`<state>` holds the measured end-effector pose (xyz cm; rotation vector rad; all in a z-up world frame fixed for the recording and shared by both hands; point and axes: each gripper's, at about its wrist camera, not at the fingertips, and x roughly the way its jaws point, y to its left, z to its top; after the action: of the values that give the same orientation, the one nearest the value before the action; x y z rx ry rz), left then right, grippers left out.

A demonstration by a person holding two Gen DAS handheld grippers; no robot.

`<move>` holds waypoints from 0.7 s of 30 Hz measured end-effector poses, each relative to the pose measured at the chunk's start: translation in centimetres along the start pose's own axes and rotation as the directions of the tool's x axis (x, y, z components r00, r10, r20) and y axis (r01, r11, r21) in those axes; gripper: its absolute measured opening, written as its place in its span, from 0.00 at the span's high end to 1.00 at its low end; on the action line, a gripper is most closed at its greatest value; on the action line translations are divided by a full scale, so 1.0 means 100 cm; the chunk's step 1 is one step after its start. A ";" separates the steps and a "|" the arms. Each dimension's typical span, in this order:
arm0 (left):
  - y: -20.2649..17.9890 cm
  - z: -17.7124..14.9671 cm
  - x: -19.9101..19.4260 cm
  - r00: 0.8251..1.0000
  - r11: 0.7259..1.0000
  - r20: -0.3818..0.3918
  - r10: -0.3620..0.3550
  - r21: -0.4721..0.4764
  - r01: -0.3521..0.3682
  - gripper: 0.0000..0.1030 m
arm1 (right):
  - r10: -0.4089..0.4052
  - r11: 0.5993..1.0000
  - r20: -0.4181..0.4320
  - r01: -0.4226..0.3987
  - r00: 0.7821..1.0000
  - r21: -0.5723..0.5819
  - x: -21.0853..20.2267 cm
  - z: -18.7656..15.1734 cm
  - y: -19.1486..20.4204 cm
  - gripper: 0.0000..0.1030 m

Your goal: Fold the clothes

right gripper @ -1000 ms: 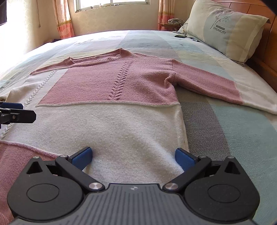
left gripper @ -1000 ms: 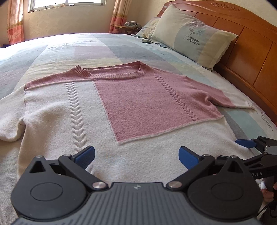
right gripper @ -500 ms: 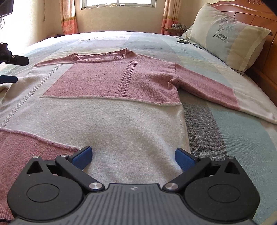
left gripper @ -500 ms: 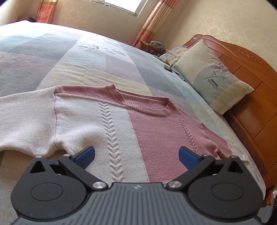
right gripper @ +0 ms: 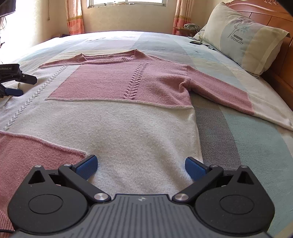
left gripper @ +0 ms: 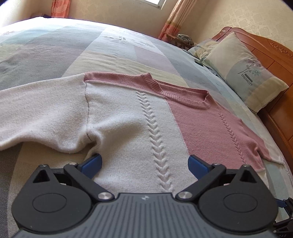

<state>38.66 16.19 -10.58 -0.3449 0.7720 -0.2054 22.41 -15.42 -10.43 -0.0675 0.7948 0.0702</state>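
Pink-and-cream colour-block sweater (right gripper: 128, 102) with braided cable stripes, pastel patchwork bedspread (right gripper: 247, 146)

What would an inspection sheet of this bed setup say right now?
Surface: bed with a pastel patchwork cover.
Job's things: pink-and-cream sweater spread flat, both sleeves out, not yet folded.
Clutter: small dark object near the pillow; too small to identify.
Grippers: left gripper open, over the sweater near the cream sleeve's armpit; right gripper open over the lower body. Neither holds cloth.
Cables: nothing seen.
Surroundings: wooden headboard, window, orange curtains.
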 end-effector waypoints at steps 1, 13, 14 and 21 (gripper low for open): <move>0.000 0.000 0.000 1.000 1.000 0.003 0.004 0.002 -0.004 0.03 | 0.000 1.000 0.001 0.000 1.000 0.002 0.000 0.000 0.000 0.00; -0.015 0.003 -0.018 1.000 0.999 0.018 -0.020 0.031 0.020 0.01 | -0.006 1.000 0.004 0.006 1.000 0.004 0.000 0.000 0.001 0.00; -0.017 0.003 -0.020 1.000 0.999 0.018 -0.026 0.034 0.025 0.01 | -0.007 1.000 0.001 0.007 1.000 0.004 0.000 0.001 0.001 0.00; -0.033 0.008 -0.031 0.998 0.997 0.010 -0.058 0.054 0.057 0.01 | -0.003 1.000 -0.012 0.004 1.000 0.005 -0.001 0.001 0.001 0.00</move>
<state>36.94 14.30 -6.82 -0.3177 0.7446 -0.2772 22.44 -15.36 -10.26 -0.0650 0.8072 0.0647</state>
